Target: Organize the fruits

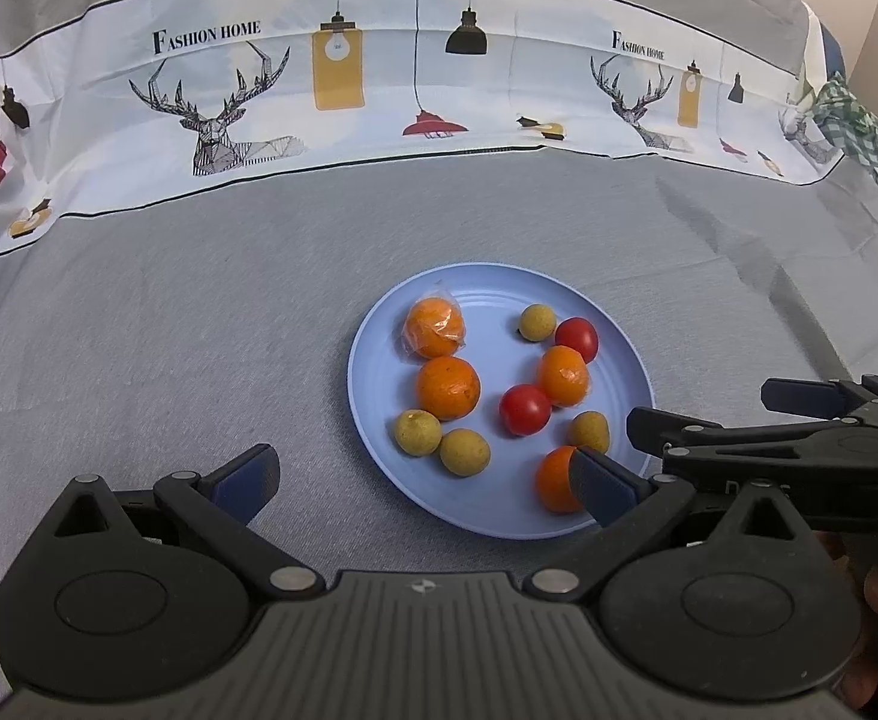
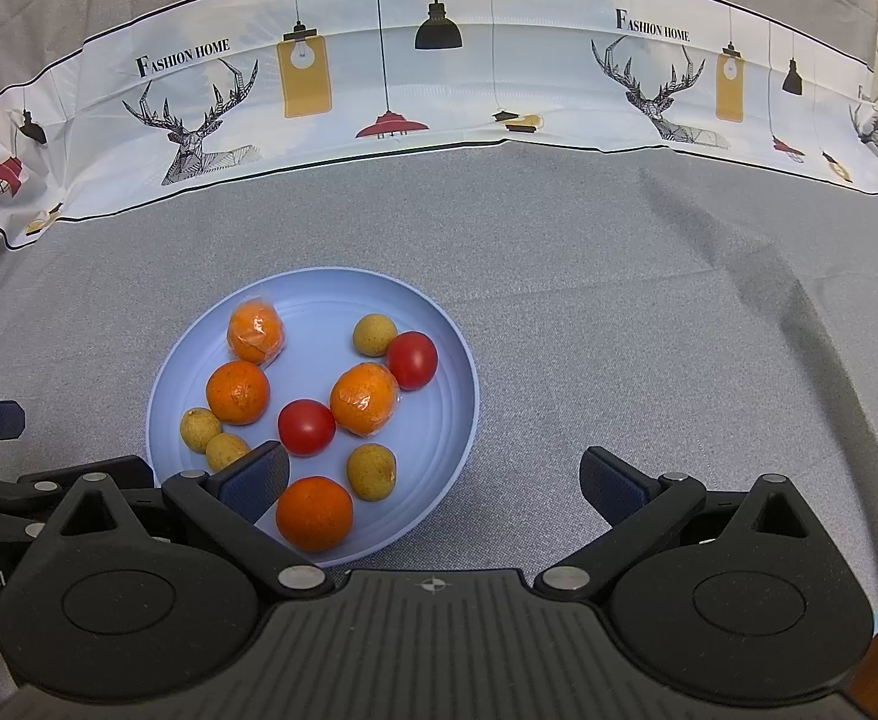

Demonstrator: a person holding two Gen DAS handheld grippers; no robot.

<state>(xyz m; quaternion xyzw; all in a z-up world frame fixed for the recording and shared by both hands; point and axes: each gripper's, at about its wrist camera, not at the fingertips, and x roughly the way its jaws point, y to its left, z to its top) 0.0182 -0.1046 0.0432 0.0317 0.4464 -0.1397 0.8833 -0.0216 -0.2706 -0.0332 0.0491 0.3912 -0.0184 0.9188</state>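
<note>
A light blue plate (image 1: 379, 324) serves as the landmark here, sitting on a grey cloth-covered tabletop (image 1: 169, 330). All the fruit lies on the plate. At the far left of the plate is an orange in clear wrap (image 1: 433, 327), with a bare orange (image 1: 448, 387) just nearer than it. Two yellowish round fruits (image 1: 418, 432) sit touching each other at the plate's near-left edge. Toward the middle of the plate, a second wrapped orange (image 1: 564, 376) touches a red tomato (image 1: 524, 409) on its near side, and another tomato (image 1: 577, 339) lies just beyond it, beside a small yellowish fruit (image 1: 538, 322) at the far side. A fourth yellowish fruit (image 1: 589, 431) and a plain orange (image 2: 314, 513) lie at the near edge of the plate.

The left tool (image 1: 424, 483) has its jaws spread wide and holds nothing; its right finger reaches over the plate's near-right rim, in front of the plain orange, while its left finger is off the plate to the left. The right tool (image 2: 436, 483) is likewise wide open and empty, with its left finger over the plate's near edge and its right finger off the plate to the right.

Beyond the plate, a white printed cloth (image 1: 379, 90) with deer, lamps and the words "FASHION HOME" stands up along the back of the tabletop.
</note>
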